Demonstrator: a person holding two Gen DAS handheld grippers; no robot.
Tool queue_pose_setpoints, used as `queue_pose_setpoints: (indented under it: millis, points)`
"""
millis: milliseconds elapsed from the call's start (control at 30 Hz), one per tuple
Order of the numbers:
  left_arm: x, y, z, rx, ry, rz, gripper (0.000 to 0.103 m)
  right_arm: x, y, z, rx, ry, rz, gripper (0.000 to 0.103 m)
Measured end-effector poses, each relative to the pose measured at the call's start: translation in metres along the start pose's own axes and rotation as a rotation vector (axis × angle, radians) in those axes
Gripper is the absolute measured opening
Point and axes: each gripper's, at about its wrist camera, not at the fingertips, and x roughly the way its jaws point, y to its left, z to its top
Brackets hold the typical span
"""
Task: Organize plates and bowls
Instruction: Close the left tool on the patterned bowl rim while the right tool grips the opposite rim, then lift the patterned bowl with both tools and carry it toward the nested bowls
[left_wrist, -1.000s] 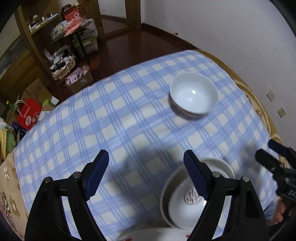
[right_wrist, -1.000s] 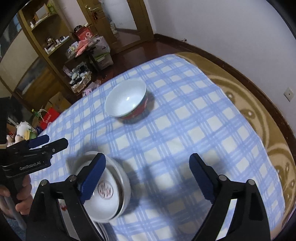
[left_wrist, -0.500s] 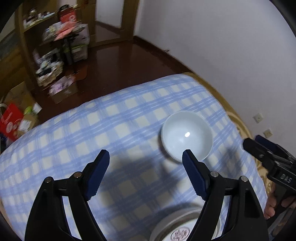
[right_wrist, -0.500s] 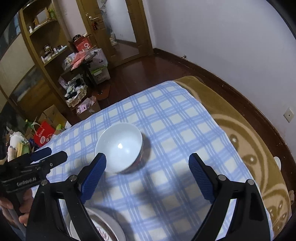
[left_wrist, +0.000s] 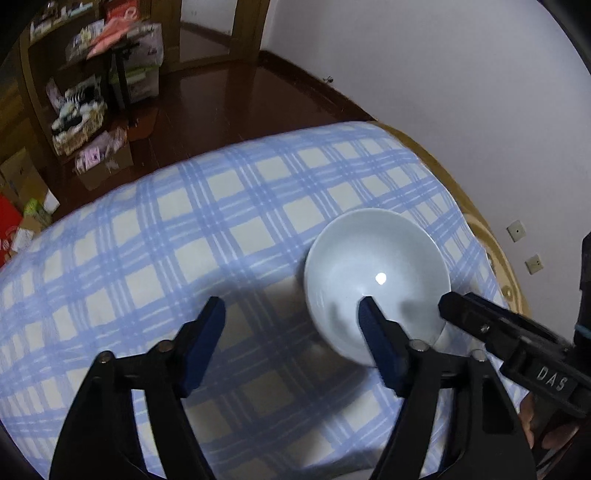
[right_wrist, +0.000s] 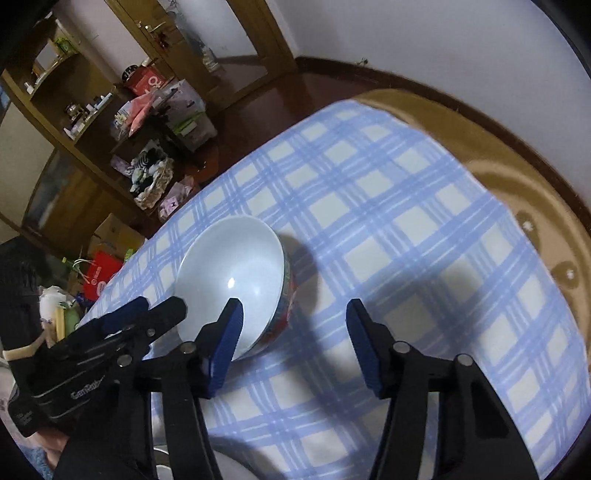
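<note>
A white bowl (left_wrist: 376, 273) with a red patterned outside (right_wrist: 232, 273) stands upright on the blue checked cloth (left_wrist: 221, 240). My left gripper (left_wrist: 291, 314) straddles its left rim, one blue pad over the inside and one out over the cloth. My right gripper (right_wrist: 293, 314) straddles the opposite wall the same way. Both pairs of jaws are closing with the rim between them, and no pad presses on it. Each gripper shows in the other's view: the right gripper (left_wrist: 454, 306) and the left gripper (right_wrist: 159, 308) reach in at the bowl's sides.
A brown patterned cover (right_wrist: 535, 206) shows past the cloth's right edge, close to the white wall. Shelves (right_wrist: 74, 122), boxes and bags crowd the dark floor beyond the far edge. A pale plate rim (right_wrist: 236, 461) peeks out at the bottom.
Both grippers have come forward and down onto the bowl, which now looms large between them. The plate stack has slipped out below. Both pairs of jaws are narrower.
</note>
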Motion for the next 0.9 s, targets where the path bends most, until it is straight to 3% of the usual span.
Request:
queue_pose_setpoints:
  millis: [100,133,200,267,367,500,900]
  points:
    - [0.015,-0.001,0.004,0.000,0.035,0.019,0.055,0.012,-0.003,0.002,-0.003,0.021,-0.016,0.049]
    - [0.021,0.000,0.006,-0.016,0.052,0.037,0.044,0.015,-0.004,0.004,0.006,0.027,-0.004,0.045]
    - [0.029,0.004,0.008,-0.049,0.076,0.033,0.038,0.022,-0.005,0.006,0.019,0.041,0.013,0.041]
    - [0.034,0.009,0.007,-0.107,0.098,-0.021,0.025,0.025,0.000,0.005,-0.008,0.046,0.020,0.024]
    - [0.035,0.001,0.004,-0.080,0.110,-0.032,0.010,0.026,0.008,0.004,-0.040,0.059,0.001,0.012]
    - [0.030,-0.016,-0.001,-0.018,0.084,0.016,0.008,0.025,0.014,0.000,-0.040,0.042,-0.063,0.009]
    - [-0.004,-0.028,-0.021,0.022,0.073,-0.015,0.008,-0.012,0.003,-0.023,-0.003,0.011,-0.020,0.008]
